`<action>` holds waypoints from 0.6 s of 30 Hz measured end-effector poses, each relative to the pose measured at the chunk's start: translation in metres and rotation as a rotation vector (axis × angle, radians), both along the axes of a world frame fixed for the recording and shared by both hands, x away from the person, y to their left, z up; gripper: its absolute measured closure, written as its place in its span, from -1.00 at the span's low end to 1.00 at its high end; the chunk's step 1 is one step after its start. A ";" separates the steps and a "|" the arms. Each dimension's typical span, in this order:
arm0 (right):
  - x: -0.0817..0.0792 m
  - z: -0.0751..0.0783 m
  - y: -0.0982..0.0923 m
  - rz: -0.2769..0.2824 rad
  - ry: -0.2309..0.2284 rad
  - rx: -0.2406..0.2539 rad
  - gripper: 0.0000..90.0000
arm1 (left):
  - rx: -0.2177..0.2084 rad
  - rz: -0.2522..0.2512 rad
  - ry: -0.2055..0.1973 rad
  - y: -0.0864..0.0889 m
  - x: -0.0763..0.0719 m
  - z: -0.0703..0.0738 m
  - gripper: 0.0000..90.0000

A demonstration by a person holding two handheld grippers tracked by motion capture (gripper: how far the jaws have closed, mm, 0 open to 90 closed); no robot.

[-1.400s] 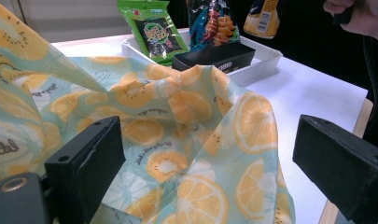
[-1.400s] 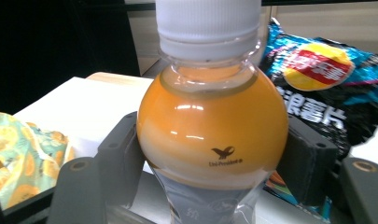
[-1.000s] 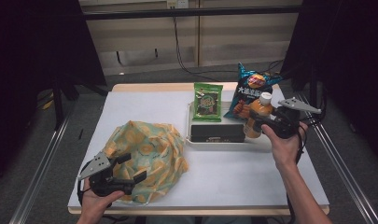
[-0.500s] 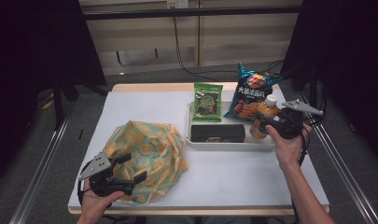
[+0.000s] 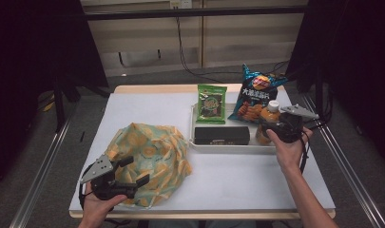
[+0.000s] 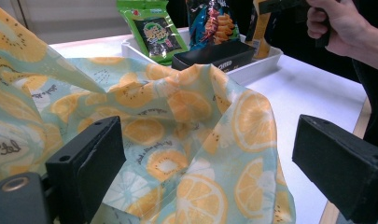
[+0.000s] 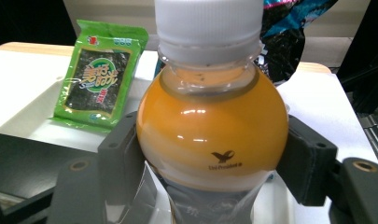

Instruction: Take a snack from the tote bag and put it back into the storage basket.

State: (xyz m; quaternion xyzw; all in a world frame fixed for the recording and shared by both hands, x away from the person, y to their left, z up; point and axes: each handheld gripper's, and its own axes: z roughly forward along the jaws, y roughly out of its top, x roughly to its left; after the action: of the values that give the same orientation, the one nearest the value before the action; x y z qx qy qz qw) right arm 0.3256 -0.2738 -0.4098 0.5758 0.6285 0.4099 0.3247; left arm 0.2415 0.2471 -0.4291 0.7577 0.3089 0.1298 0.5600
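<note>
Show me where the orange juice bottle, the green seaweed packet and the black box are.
orange juice bottle with white cap (image 7: 212,126), right gripper view, orange belly.
green seaweed packet (image 5: 211,104), high view, front face.
long black box (image 5: 222,135), high view, top face.

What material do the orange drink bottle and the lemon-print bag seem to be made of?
Orange drink bottle: probably clear glossy plastic; the liquid shows through, highlights shine on it, and its white cap is ribbed. Lemon-print bag: apparently soft matte fabric; it creases and slumps in loose folds.

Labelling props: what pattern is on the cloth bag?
Orange and lemon slices on pale blue-green fabric bag; clearest in the left gripper view.
</note>
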 end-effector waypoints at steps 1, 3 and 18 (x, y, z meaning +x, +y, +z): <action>0.002 -0.003 0.001 -0.007 0.001 -0.006 -0.31 | -0.011 0.004 0.004 0.000 0.000 0.000 -0.81; 0.003 -0.005 0.002 -0.010 0.003 -0.005 -0.31 | -0.013 0.003 0.004 0.000 0.000 0.000 -0.81; 0.002 -0.017 0.004 -0.005 0.001 -0.010 -0.32 | -0.002 -0.011 -0.005 0.000 0.000 0.001 -0.81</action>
State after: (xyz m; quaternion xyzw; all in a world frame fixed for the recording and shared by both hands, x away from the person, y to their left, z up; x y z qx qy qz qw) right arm 0.3280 -0.2695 -0.4263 0.5758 0.6295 0.4056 0.3281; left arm 0.2410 0.2476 -0.4285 0.7585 0.3032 0.1283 0.5624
